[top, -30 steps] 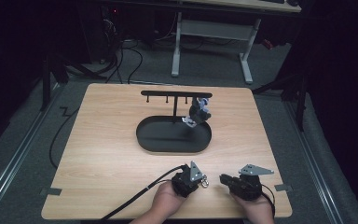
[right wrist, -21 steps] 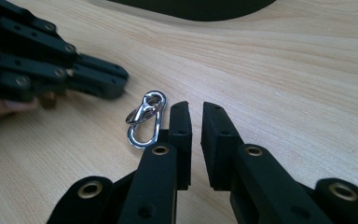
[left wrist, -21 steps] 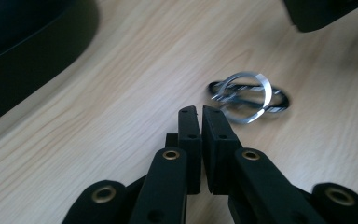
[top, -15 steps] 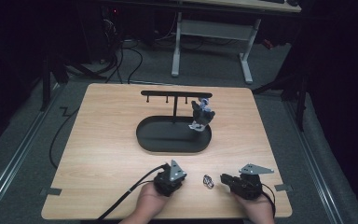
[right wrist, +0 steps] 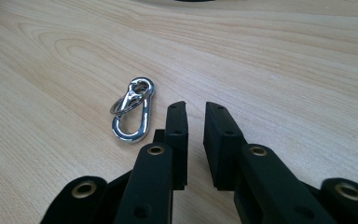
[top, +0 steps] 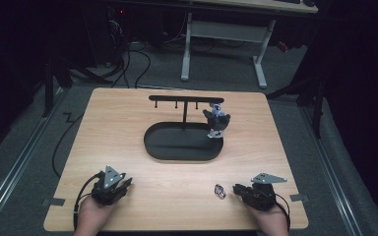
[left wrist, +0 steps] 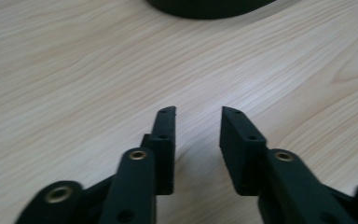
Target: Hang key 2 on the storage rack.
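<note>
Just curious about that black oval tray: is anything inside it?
The black oval tray holds a post carrying a hook bar, with a small figure-like keychain hanging at its right end. Its dark floor hides any finer detail.

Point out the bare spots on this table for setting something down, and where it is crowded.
Free: the table left of the oval tray, and the front strip from the left gripper to the metal clip. Crowded: the tray with its hook stand and hanging figure; also the clip beside the right gripper.
</note>
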